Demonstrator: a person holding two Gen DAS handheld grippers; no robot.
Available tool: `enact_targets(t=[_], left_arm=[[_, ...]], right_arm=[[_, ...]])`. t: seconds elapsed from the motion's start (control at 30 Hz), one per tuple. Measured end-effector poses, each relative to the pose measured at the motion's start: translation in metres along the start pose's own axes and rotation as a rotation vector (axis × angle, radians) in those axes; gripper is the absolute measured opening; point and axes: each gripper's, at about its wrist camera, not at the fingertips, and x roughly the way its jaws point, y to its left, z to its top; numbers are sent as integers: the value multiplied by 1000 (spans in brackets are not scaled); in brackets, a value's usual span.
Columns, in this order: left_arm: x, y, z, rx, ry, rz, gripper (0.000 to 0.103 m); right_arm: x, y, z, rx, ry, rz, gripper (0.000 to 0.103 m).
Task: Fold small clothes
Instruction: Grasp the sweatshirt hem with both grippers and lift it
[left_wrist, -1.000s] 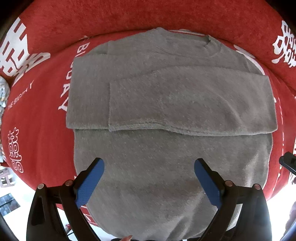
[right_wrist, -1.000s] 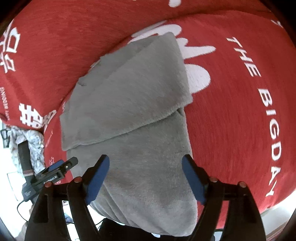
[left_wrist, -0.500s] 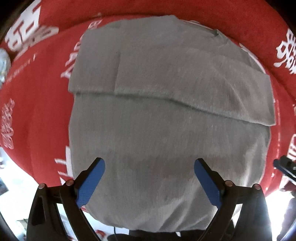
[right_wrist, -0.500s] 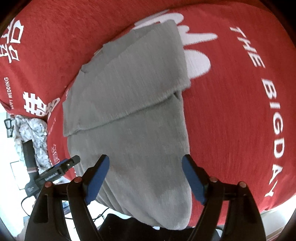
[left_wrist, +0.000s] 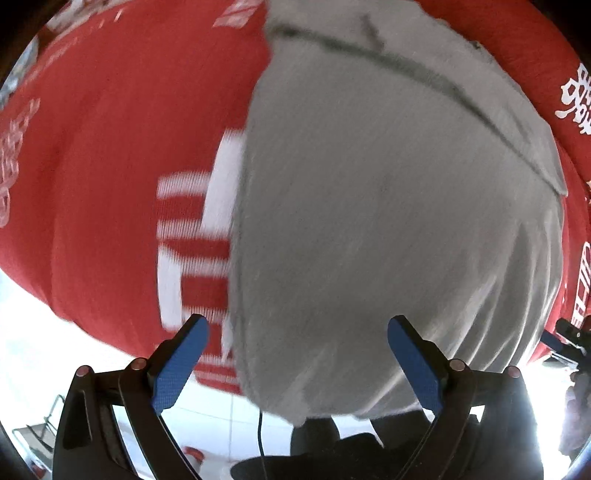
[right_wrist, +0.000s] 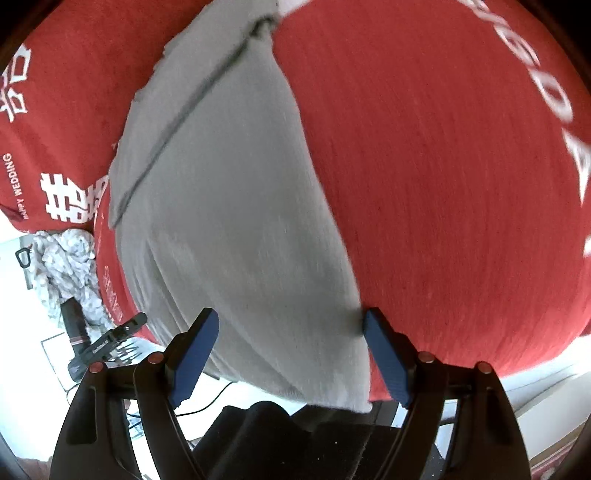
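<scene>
So the grey sweater (left_wrist: 388, 221) is laid out on the red cloth (left_wrist: 110, 166) with white lettering, sleeves already folded across the chest, and its bottom hem hangs over the near edge of the surface. Going left to right in the left wrist view: there's a good stretch of bare red cloth off to the left of the sweater, with big white characters printed on it right along the sweater's left side edge, then the grey body fills most of the middle and right. The left gripper (left_wrist: 297, 354) has its blue pads spread wide with nothing between them; the left pad sits over the printed red cloth just outside the sweater's side edge, the right pad over the grey fabric near the hem. The picture is pretty motion-blurred, so I can't tell whether the pads touch anything. At the far right edge a bit of the other tool peeks in. In the right wrist view, the far left has a crumpled pale garment (right_wrist: 66, 266) lying off the cloth's edge and the black end of the left tool next to it, then the sweater runs as a long grey strip up the middle. The right gripper (right_wrist: 290, 347) is also wide apart and holding nothing, straddling the sweater's right hem corner, with its right pad right at the sweater's side edge. Right of that it's just open red cloth, loads of room.
</scene>
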Motion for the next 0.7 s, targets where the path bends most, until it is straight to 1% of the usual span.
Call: enact_targets(t=[0.03, 0.13, 0.2, 0.4, 0.43, 0.5, 0.57, 0.63, 0.67, 0.7], left_arm=[[4, 3, -11, -8, 14, -19, 98], [19, 14, -23, -16, 51, -60, 98], [26, 11, -37, -13, 78, -97, 98], [39, -9, -61, 26, 127, -154, 98], [45, -6, -50, 37, 137, -163, 98], [46, -13, -53, 55, 148, -178, 98], [48, -16, -55, 56, 154, -200, 98], [55, -10, -45, 50, 152, -218, 98], [53, -8, -43, 47, 145, -229, 94], [51, -5, -42, 40, 138, -239, 82]], right_arm=[[3, -1, -9, -4, 1, 5, 83], [12, -6, -30, -9, 23, 8, 83], [22, -11, -44, -6, 52, 16, 83], [49, -16, -69, -17, 118, 47, 84], [53, -15, -71, -21, 126, 50, 84], [57, -11, -74, -41, 126, 47, 84], [58, -8, -77, -52, 133, 73, 84], [56, -3, -79, -61, 134, 105, 84], [54, -2, -79, -61, 133, 120, 84], [54, -1, -80, -57, 131, 130, 84]])
